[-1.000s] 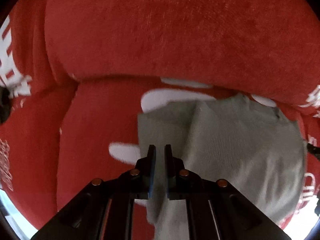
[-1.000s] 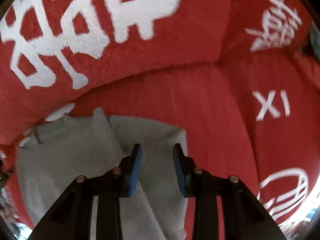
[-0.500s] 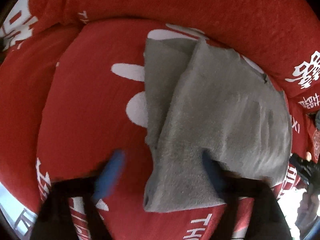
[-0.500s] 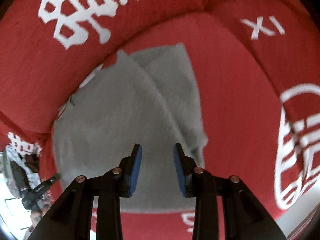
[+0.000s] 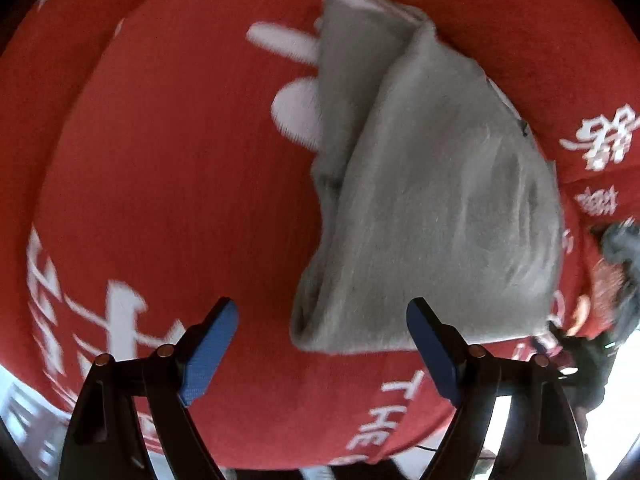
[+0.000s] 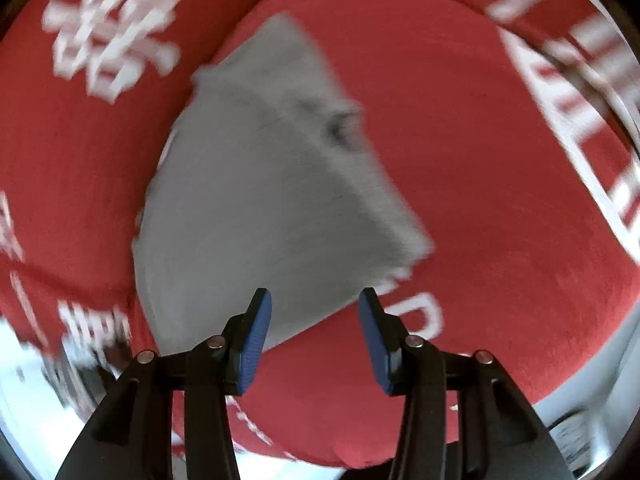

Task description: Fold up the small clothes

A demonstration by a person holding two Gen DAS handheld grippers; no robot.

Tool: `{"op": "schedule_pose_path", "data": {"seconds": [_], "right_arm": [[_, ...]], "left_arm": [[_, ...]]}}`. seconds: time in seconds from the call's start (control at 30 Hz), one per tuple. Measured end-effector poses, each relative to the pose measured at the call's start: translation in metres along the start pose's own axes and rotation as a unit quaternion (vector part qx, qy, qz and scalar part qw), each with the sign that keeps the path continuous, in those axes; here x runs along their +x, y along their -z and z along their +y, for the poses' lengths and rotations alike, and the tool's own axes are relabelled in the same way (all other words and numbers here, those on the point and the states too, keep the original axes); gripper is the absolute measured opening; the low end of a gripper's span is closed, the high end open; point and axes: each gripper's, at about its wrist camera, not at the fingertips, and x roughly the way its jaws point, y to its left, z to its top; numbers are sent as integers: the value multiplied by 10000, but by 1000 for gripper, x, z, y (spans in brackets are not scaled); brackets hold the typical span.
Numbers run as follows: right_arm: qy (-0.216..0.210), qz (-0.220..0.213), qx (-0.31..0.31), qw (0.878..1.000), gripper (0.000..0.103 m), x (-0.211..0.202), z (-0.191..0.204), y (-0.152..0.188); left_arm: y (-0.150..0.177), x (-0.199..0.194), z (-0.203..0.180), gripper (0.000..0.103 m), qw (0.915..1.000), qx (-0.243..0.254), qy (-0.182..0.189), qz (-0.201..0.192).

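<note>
**Grey garment folded once, both grippers off it**

Left wrist: we're hovering the left gripper (image 5: 322,344) with jaws wide apart, nothing between them. The grey garment (image 5: 440,208) is lying right of centre on the red cushion (image 5: 180,200).

Right wrist: the right gripper (image 6: 315,336) is opening over the garment's near edge, not pinching. It's looking soft, light and floppy; we're judging the near corners the best hold.

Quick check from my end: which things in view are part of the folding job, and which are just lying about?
Part of the job:
- grey garment, lying folded on the cushion
- left gripper, open, nothing between its fingers
- right gripper, jaws opening, empty

Just lying about:
- red cushion with white lettering, the surface underneath
- dark clutter at the right edge of the left wrist view, too blurred to identify
</note>
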Motion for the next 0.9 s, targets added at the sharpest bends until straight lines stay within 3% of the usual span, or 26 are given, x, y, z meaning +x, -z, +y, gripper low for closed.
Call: {"op": "schedule_pose_path", "data": {"seconds": [0.1,0.2,0.23,0.27,0.3,0.33,0.5,0.63,0.73,0.83,0.9], "right_arm": [[-299,-143,699,9970,49,7,-20,-6],[-377,-154,751,9963,49,11,-21,-9],[-337,-124,686,9970,48,11,-18,-11],[-290,-103,625,9976,32,11,-16,-12],[-201,-53,536,9983,8,13,-11,-14],[-88,-6,418,9991,8,12,-8,-16],[256,12,-402,9989,8,-7,16,-17],[521,93,-654,9965,7,-8,10,-19],[808,202,-778,9935,7,6,5,-22],[940,175,-987,9905,8,11,8,-21],[988,176,-1009,9898,8,8,8,-19]], "left_arm": [[7,5,7,86,9992,-301,249,35],[7,2,9,85,9973,-602,387,-181],[7,0,11,79,9966,-668,412,-251],[6,-3,12,55,9956,-745,387,-414],[5,-5,13,19,9954,-733,361,-492],[5,-7,13,11,9955,-686,387,-532],[20,-29,-3,8,9964,152,195,-809],[28,-13,14,8,9975,11,-76,-696],[31,-12,23,8,9971,39,11,-762],[34,-17,20,8,9943,361,-600,-800],[37,-19,29,8,9949,281,-668,-708]]}}
